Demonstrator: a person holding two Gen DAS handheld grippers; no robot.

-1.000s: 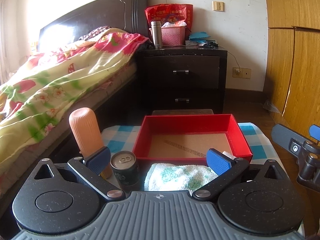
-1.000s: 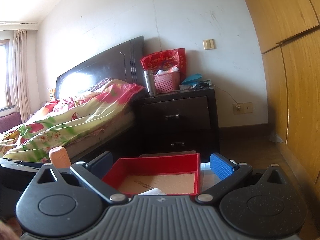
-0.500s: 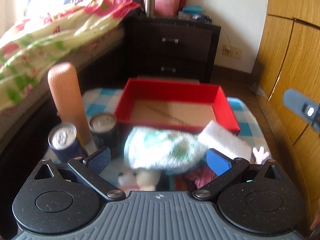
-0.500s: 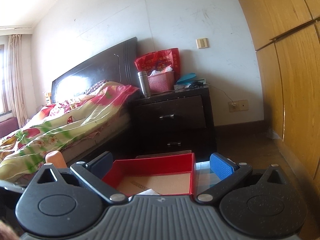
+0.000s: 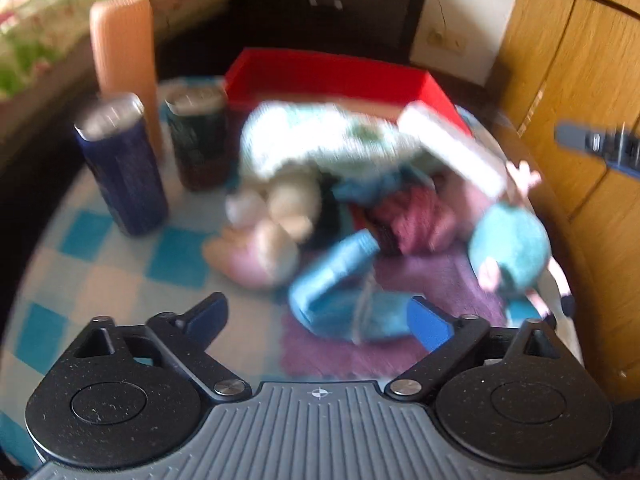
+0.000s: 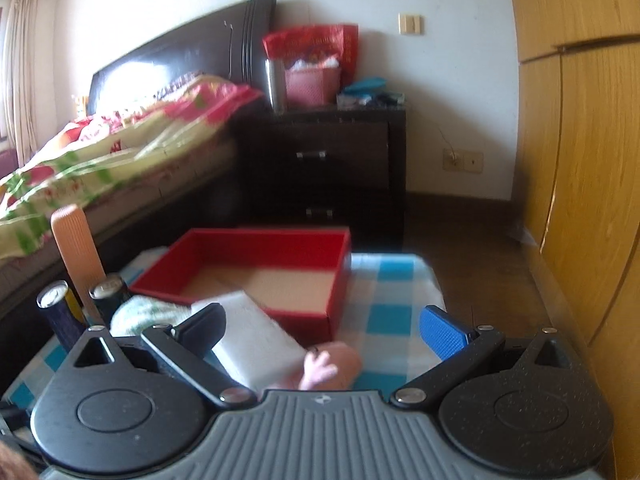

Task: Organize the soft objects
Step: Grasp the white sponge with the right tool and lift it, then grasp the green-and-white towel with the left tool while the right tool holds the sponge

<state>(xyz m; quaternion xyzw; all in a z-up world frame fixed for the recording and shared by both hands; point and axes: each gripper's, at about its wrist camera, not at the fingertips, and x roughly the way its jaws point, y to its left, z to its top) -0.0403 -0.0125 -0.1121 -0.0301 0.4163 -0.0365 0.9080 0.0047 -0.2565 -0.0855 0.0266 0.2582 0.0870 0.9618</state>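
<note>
Between the pads of the left tongs (image 5: 320, 318), at about 12 o'clock and just ahead, lies a blue soft item (image 5: 340, 292), blurred; its long axis seems to run from 7 to 1 o'clock, skew to the closing line. Jaws wide but closing; pads not yet on it, nothing pinched. Judgement: left tongs are nearer the heap and suited to the pick.

Scan left to right, left wrist view:
- 10 o'clock: navy can (image 5: 120, 164), peach ribbed cylinder (image 5: 124, 56), dark can (image 5: 198, 140), all upright, hard, well apart from the tongs.
- 11 to 12 o'clock: pale plush toy (image 5: 264, 236), then white-green cloth (image 5: 320, 140) heaped against the near wall of the red box (image 5: 328, 76).
- 1 o'clock: white pad (image 5: 452, 148), leaning on the heap.
- 2 o'clock: teal plush (image 5: 508, 248), on a purple cloth (image 5: 432, 280).

Right tongs (image 6: 324, 326): spread, empty, above the counter's (image 6: 394, 312) checked cloth; white pad at 11 o'clock, beside the left pad. Red box holds no soft thing; floor bare as far as seen.

Room: bed (image 6: 100, 152) at 9 to 10 o'clock, nightstand (image 6: 320, 164) at 12, wooden wardrobe (image 6: 580, 160) at 3.
</note>
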